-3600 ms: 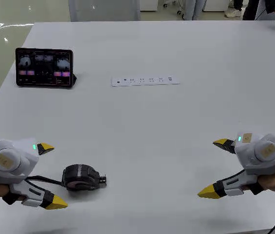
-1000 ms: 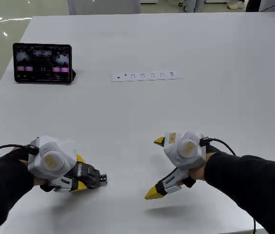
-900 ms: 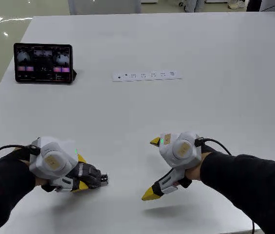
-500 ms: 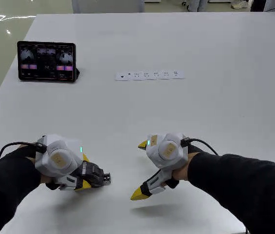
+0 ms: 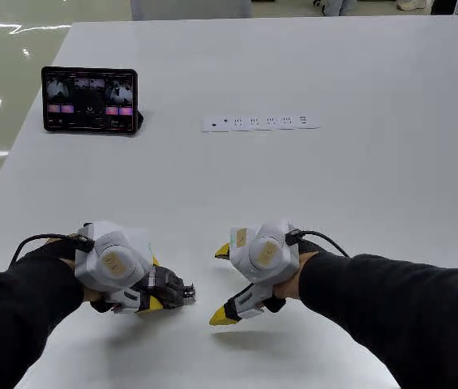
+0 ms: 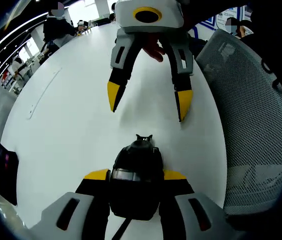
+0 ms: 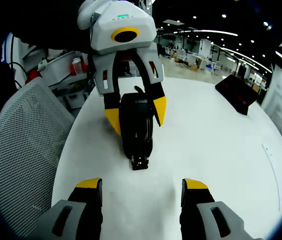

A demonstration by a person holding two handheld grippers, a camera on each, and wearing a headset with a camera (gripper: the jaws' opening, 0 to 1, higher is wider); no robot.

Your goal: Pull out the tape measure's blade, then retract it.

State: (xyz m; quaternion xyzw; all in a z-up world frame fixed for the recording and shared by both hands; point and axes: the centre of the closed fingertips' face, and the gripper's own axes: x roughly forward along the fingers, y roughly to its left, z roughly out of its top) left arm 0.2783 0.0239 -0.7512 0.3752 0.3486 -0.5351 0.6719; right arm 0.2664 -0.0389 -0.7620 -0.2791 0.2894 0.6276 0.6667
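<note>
A black tape measure (image 5: 173,288) rests on the white table (image 5: 293,186) near its front edge, and my left gripper (image 5: 160,293) is shut on its case. In the left gripper view the case (image 6: 137,172) sits between the yellow tips with its blade hook (image 6: 143,137) pointing forward. My right gripper (image 5: 221,284) stands open just to the right, jaws facing the hook. In the right gripper view the hook (image 7: 139,163) lies a short way ahead of my open right gripper (image 7: 141,184), apart from it. The blade is inside the case.
A tablet (image 5: 89,100) with a lit screen stands at the back left. A white power strip (image 5: 261,123) lies flat in the middle of the table. A grey mesh chair (image 6: 240,100) is close to the table's front edge.
The left gripper has shut on the tape measure, which lay free 3.6 s ago. My right gripper has moved left across the table, close to the hook.
</note>
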